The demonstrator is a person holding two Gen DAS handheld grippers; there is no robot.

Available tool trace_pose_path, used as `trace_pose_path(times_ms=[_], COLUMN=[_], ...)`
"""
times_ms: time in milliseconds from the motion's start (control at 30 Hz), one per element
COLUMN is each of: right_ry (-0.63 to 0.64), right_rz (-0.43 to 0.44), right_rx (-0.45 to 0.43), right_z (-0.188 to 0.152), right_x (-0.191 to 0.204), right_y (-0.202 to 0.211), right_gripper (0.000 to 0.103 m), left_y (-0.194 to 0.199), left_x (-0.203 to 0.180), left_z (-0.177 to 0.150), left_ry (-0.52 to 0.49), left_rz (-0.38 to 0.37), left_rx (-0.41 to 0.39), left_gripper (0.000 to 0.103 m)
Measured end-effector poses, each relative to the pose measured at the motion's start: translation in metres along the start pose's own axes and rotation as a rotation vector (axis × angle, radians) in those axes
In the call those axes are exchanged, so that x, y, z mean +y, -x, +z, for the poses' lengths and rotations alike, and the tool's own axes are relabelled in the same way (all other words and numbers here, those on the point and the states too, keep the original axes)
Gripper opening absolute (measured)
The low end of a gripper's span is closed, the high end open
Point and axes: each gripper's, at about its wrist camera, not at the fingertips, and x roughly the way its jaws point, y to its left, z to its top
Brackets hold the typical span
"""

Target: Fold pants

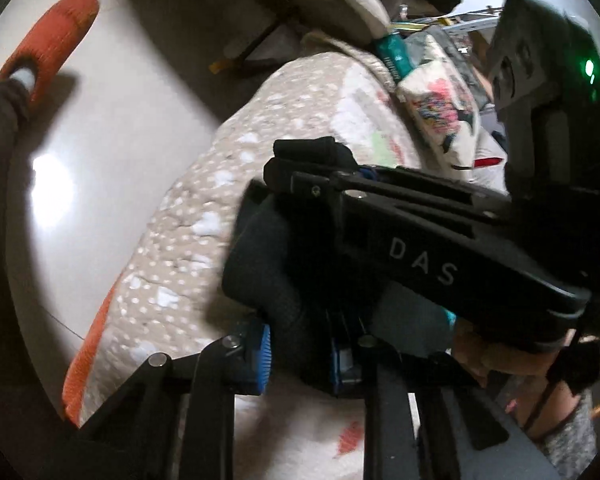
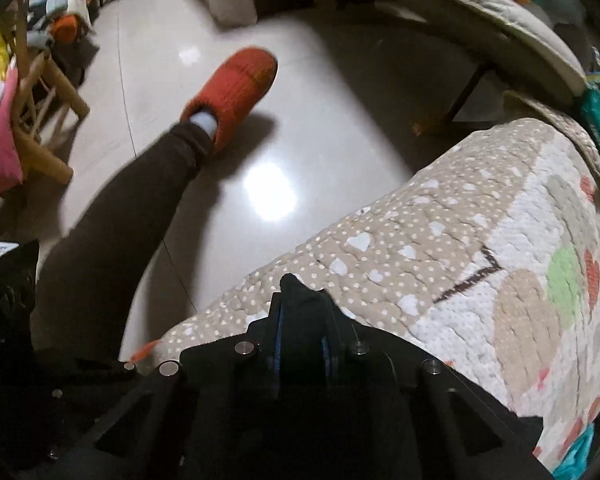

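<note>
The dark navy pants hang bunched over the quilted bedspread. My left gripper is shut on a thick fold of them between its blue pads. My right gripper crosses in front of it from the right and pinches the same cloth higher up. In the right wrist view my right gripper is shut on a dark peak of the pants above the bedspread. Most of the pants are hidden behind the grippers.
The bed's edge drops to a shiny tiled floor on the left. The person's leg and orange slipper stand there. A wooden chair is at far left. Bags and clutter lie at the bed's far end.
</note>
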Motion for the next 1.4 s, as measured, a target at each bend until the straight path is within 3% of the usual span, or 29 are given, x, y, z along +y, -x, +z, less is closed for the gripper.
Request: trace_pose_path(times_ms=[167, 333, 567, 767, 867, 900, 967, 1000, 1067, 1133, 1200, 1267, 1300, 1400], right_ry=[-0.084, -0.166, -0.317, -0.469, -0.552, -0.588, -0.678, -0.734, -0.819, -0.844, -0.789, -0.742, -0.719, -0.6], right_rz=[0.038, 0.05, 0.034, 0.004, -0.087, -0.173, -0.32, -0.37, -0.372, -0.281, -0.105, 0.035, 0.05, -0.144], right_rx=[-0.133, -0.221, -0.287, -0.28, -0.217, -0.186, -0.16, -0.169, -0.248, -0.379, -0.502, -0.537, -0.523, -0.41], right_z=[-0.018, -0.045, -0.112, -0.187, -0.225, -0.239, -0.267, -0.279, -0.294, -0.294, -0.278, -0.261, -0.249, -0.216], right_x=[-0.02, -0.048, -0.111, -0.165, -0.19, -0.199, -0.218, -0.227, -0.236, -0.232, -0.214, -0.198, -0.189, -0.156], right_y=[0.05, 0.085, 0.118, 0.118, 0.109, 0.107, 0.11, 0.115, 0.131, 0.151, 0.163, 0.16, 0.154, 0.132], right_gripper=[0.015, 0.015, 0.015, 0.016, 0.027, 0.037, 0.04, 0.04, 0.04, 0.04, 0.04, 0.04, 0.04, 0.042], left_y=[0.014, 0.005, -0.042, -0.099, -0.119, -0.12, -0.116, -0.111, -0.096, -0.079, -0.065, -0.05, -0.045, -0.034], left_x=[-0.037, -0.08, -0.14, -0.186, -0.194, -0.194, -0.192, -0.191, -0.187, -0.182, -0.179, -0.17, -0.165, -0.154], left_z=[-0.003, -0.013, -0.04, -0.079, -0.099, -0.104, -0.113, -0.115, -0.116, -0.11, -0.099, -0.083, -0.075, -0.061], left_ry=[-0.048, -0.135, -0.294, -0.461, -0.501, -0.502, -0.515, -0.533, -0.568, -0.588, -0.589, -0.546, -0.524, -0.485], left_rz=[-0.035, -0.021, 0.039, 0.093, 0.131, 0.128, 0.111, 0.105, 0.103, 0.112, 0.137, 0.163, 0.173, 0.203], left_rx=[-0.013, 0.011, 0.087, 0.187, 0.27, 0.292, 0.337, 0.35, 0.356, 0.33, 0.279, 0.224, 0.201, 0.148], left_gripper=[0.021, 0.021, 0.021, 0.023, 0.029, 0.03, 0.033, 0.033, 0.036, 0.038, 0.038, 0.039, 0.039, 0.039])
